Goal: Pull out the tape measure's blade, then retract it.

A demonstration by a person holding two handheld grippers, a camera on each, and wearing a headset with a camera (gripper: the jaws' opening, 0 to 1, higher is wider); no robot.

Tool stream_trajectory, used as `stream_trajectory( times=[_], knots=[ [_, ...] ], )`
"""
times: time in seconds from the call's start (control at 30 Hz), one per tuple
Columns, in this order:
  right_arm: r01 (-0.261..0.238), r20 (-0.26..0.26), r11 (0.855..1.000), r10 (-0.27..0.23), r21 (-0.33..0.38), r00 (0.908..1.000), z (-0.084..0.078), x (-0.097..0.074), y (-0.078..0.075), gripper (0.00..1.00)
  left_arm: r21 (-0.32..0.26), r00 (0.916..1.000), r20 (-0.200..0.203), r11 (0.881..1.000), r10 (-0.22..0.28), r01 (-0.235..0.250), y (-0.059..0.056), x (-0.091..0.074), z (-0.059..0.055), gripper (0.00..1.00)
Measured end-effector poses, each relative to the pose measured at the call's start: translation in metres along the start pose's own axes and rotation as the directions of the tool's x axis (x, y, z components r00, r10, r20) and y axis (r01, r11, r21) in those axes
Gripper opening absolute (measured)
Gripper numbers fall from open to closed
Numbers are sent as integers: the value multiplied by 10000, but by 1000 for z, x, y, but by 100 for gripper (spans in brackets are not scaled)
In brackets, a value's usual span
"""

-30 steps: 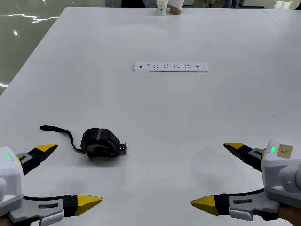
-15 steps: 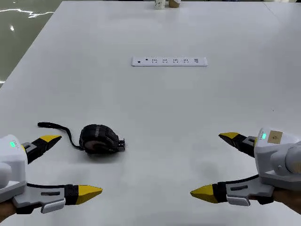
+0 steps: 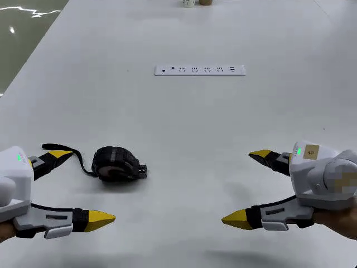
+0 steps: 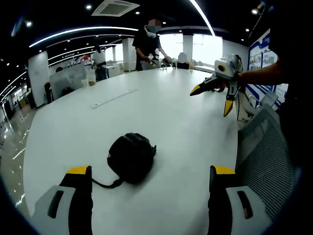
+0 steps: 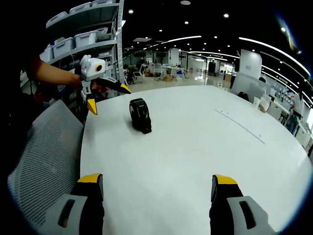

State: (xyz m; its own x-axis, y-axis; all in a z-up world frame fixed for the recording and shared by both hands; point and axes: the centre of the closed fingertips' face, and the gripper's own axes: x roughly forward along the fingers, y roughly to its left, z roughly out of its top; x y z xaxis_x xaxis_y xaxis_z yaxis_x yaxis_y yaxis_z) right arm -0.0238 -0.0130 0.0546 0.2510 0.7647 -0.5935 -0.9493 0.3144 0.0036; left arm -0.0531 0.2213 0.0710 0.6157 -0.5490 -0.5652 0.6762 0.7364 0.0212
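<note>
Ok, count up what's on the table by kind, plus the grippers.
Tape measure: 1
Power strip: 1
Small items cut off at the far edge: 2
Grippers: 2, left gripper and right gripper
Total: 6

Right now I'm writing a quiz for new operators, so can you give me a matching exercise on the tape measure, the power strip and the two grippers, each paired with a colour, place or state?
Things:
1. tape measure
2. power strip
3. left gripper
4. right gripper

Descriptions:
A. white, lying flat, far across the table
B. open, well off to one side of the black case
C. black, resting on the table, untouched
D. open, close beside the black case

Pairs: 1-C, 2-A, 3-D, 4-B
</note>
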Motion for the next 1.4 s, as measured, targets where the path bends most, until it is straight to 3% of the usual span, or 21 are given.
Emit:
stream_trajectory(
  times=[0.53,0.67,1.07,1.4],
  knots=[
    [-475,92,9947,485,-912,9988,11,23,-11,77,668,9971,-524,9961,-546,581,16,12,-2,86],
    [-749,180,9904,775,-1160,9968,16,30,-10,75,851,9948,-652,9929,-780,834,18,14,-2,78],
    [-1462,287,9720,1539,-1839,9877,29,55,-8,65,1590,9848,-1210,9769,-1243,1428,26,22,-4,67],
    [-1983,74,9520,2056,-2331,9786,35,78,-4,57,2045,9738,-1662,9607,-1550,1878,34,27,-7,55]
  ],
)
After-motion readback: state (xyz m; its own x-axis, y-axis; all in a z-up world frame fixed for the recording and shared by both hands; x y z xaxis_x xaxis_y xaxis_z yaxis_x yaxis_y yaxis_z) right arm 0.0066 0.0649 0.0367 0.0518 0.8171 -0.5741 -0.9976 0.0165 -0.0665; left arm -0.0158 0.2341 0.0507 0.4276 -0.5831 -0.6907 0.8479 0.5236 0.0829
